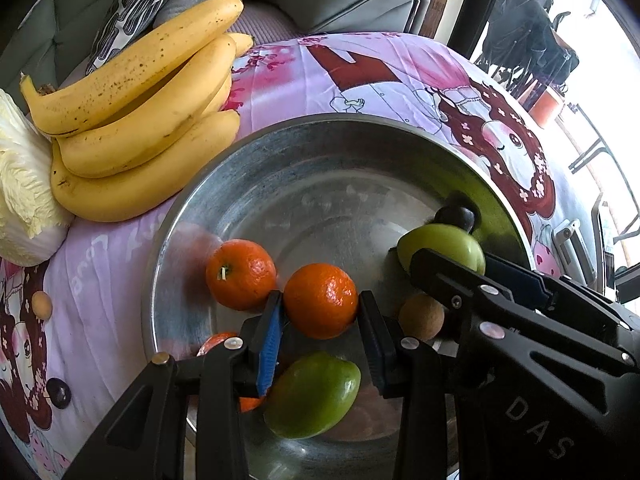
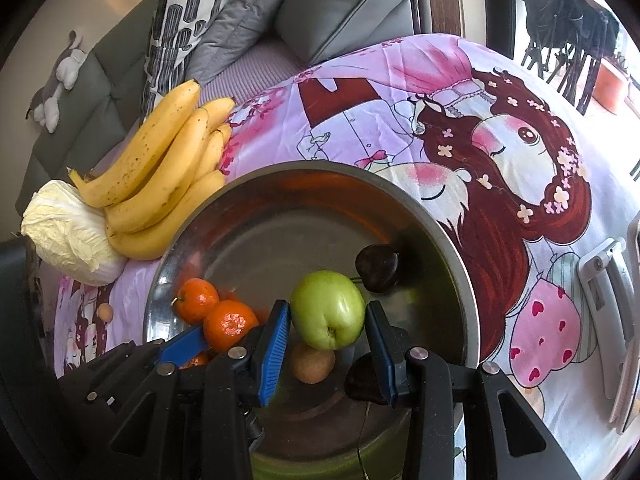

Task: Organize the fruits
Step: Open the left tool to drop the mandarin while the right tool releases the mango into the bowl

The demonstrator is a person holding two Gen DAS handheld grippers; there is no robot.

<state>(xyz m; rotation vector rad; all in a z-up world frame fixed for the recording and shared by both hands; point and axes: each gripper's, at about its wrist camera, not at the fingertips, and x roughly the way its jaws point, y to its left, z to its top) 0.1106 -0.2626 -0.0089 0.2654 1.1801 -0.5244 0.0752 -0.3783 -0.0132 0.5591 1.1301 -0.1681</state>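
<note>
A steel bowl [image 1: 192, 216] [image 2: 452, 248] stands on the cartoon-print cloth. My left gripper [image 1: 321, 298] is shut on an orange mandarin [image 1: 320, 312] [image 2: 230, 324] over the bowl, one pad on each side of it. My right gripper [image 2: 328, 307] is shut on a green apple [image 2: 326, 316] [image 1: 444, 242] over the bowl's right half. In the bowl lie a second mandarin [image 1: 240, 274] [image 2: 196, 300], a green fruit [image 1: 312, 394], a brown round fruit [image 1: 422, 316] [image 2: 312, 362] and a dark plum [image 1: 458, 216] [image 2: 376, 268]. A third mandarin [image 1: 216, 342] is partly hidden by my left fingers.
A bunch of bananas [image 1: 140, 120] [image 2: 160, 184] and a napa cabbage [image 1: 24, 200] [image 2: 68, 232] lie left of the bowl. A small tan fruit [image 1: 42, 306] and a dark one [image 1: 60, 392] sit on the cloth. Sofa cushions [image 2: 348, 4] lie behind; a chair frame [image 2: 608, 280] stands right.
</note>
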